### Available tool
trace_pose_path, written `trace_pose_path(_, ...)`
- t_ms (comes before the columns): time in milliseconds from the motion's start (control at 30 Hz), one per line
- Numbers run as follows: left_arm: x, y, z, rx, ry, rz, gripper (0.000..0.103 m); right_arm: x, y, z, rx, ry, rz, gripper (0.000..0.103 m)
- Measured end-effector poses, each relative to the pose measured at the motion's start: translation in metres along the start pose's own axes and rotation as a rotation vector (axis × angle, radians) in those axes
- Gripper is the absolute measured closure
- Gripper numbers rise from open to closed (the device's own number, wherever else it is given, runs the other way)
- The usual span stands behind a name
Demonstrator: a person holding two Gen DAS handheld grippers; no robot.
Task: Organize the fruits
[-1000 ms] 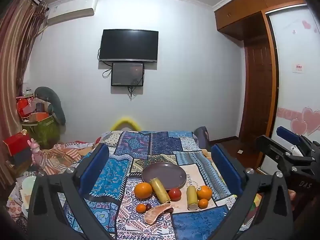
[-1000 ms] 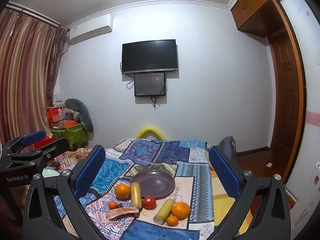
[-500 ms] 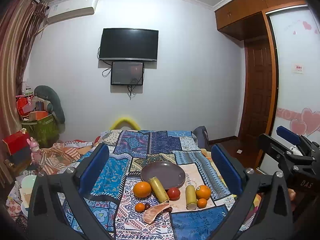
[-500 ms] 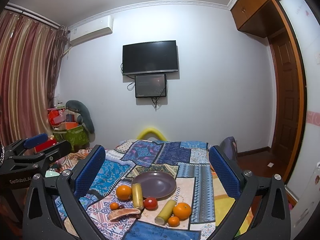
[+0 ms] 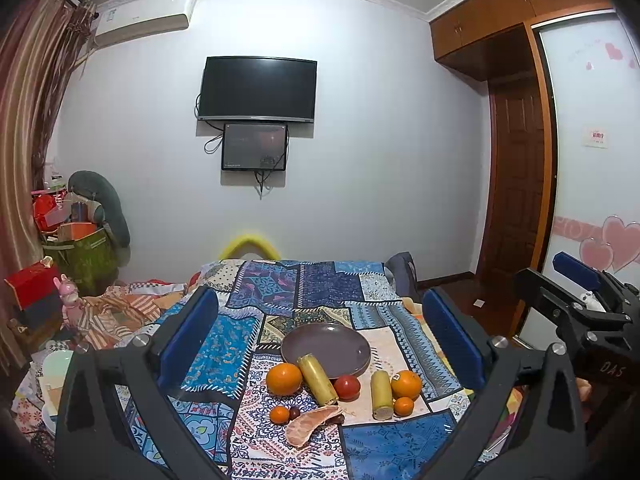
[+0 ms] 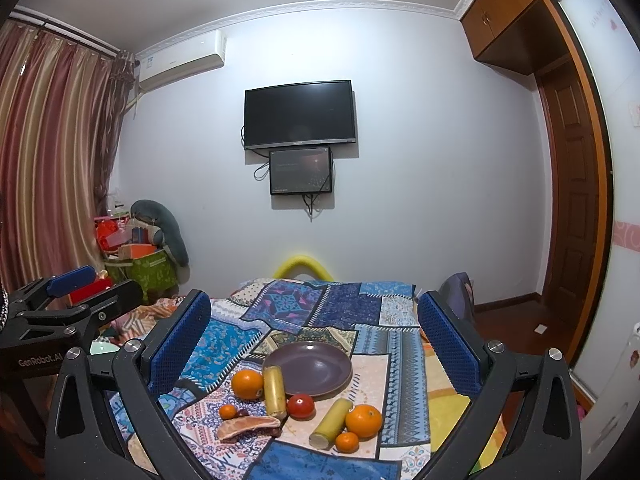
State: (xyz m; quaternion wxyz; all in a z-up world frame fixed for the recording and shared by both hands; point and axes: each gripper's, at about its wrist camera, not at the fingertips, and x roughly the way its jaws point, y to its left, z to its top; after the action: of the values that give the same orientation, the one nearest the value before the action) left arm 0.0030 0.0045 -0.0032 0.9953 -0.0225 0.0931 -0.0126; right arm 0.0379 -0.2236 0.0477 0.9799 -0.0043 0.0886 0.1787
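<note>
A dark purple plate lies empty on the patchwork cloth. In front of it lie two large oranges, two small oranges, a red tomato, two yellow-green cut stalks, a small dark fruit and a peeled citrus segment. My left gripper is open and empty, held well back from the fruit. My right gripper is open and empty, also held back. Each gripper shows at the edge of the other's view.
The cloth covers a bed that runs toward the far wall. Piled boxes and bags stand at the left by the curtain. A wardrobe and door are at the right. A TV hangs on the wall.
Both views have shifted only slightly; the fruit sits a little lower in the left view. Both grippers stay open and nothing on the cloth has moved.
</note>
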Motion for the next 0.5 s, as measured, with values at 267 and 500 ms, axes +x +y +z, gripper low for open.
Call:
trace_pose_path(267,0.0032,0.0004,0.0010,-0.004,0.000,0.001,0.000,-0.0002,0.0003,-0.0008,-0.001,-0.002,0.000,0.000)
trace_pose_path(500,0.0036,0.0015,0.0011,-0.008,0.004,0.002,0.000,0.0004,0.0007,0.0001,0.001,0.001,0.002,0.000)
